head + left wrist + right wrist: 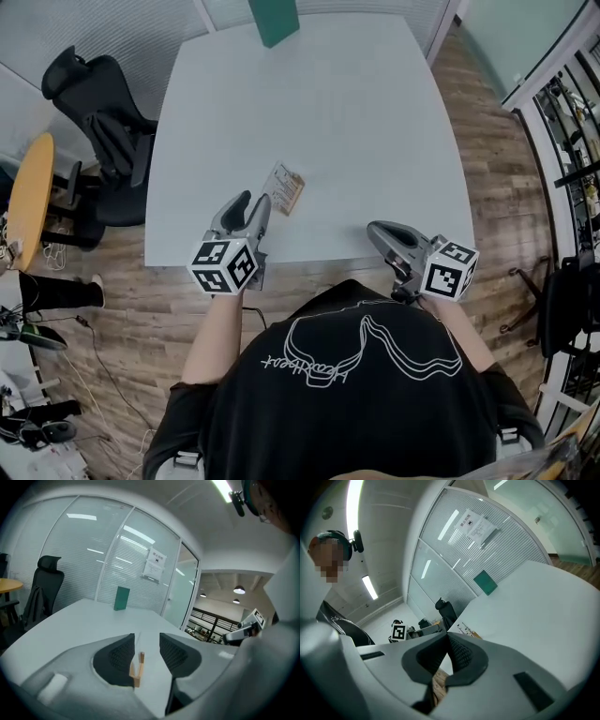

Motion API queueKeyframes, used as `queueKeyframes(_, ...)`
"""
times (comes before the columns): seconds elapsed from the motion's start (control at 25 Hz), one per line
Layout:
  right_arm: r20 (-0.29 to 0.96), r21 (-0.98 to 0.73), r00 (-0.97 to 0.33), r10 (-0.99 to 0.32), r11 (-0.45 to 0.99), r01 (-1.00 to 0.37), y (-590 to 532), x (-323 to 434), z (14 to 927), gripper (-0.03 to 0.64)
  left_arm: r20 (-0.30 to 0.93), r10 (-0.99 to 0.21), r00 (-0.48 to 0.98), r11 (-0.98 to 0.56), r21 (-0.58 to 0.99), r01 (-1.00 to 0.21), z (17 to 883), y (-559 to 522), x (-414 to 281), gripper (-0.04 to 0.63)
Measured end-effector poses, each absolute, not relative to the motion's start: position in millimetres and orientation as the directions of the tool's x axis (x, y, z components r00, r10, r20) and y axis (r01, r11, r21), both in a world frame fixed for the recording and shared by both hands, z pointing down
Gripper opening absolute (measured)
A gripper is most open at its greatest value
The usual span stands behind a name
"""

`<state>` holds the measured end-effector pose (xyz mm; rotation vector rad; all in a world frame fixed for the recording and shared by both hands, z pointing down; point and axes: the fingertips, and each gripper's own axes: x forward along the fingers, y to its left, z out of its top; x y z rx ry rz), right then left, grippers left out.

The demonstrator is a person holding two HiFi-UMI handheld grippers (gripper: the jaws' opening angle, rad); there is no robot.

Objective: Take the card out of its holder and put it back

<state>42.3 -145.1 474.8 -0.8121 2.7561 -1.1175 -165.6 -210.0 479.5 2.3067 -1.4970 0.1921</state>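
Two hand-held grippers sit low over the near edge of the white bench (356,122). We see the left hand-held gripper (255,204) with its jaws well apart. In the left gripper view a small wooden holder (136,672) stands in the gap between them. It sits closer to the left-side jaw, and we cannot tell whether it touches that pad. A thin pale edge rises from the holder's slot. From the head view the card (285,188) stands tilted on the bench just beyond the jaw tips, at about 1 o'clock from them.

At 3 o'clock from it, well apart, the right hand-held gripper (384,234) has its jaws together with nothing between the pads, and it points toward 10 o'clock.

Further out, a green block (274,21) stands upright at the bench's far edge, at 12 o'clock. A black office chair (103,131) is off the bench at 10 o'clock, and a round wooden table (33,192) is at 9 o'clock. Wooden floor (487,141) surrounds the bench.
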Motion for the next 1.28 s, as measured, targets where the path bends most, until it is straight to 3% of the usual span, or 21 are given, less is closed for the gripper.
queueKeyframes(0.44, 0.04, -0.549, -0.909, -0.415, 0.751, -0.367, -72.0, 57.5, 417.1, 0.009, 0.193, -0.721, 0.666, -0.539, 0.449, -0.713, 414.8, -77.4, -42.0, 0.145)
queueKeyframes(0.64, 0.003, -0.525, -0.925, -0.38, 0.787, -0.325, -28.9, 70.8, 402.6, 0.009, 0.145, -0.676, 0.722, -0.638, 0.375, -0.672, 397.0, -22.6, 1.8, 0.04)
queueKeyframes(1.28, -0.027, -0.427, -0.93, -0.367, 0.845, -0.321, 52.5, 99.8, 377.9, 0.009, 0.09, -0.708, 0.7, -0.661, 0.266, -0.702, 371.5, 62.0, 36.2, 0.014)
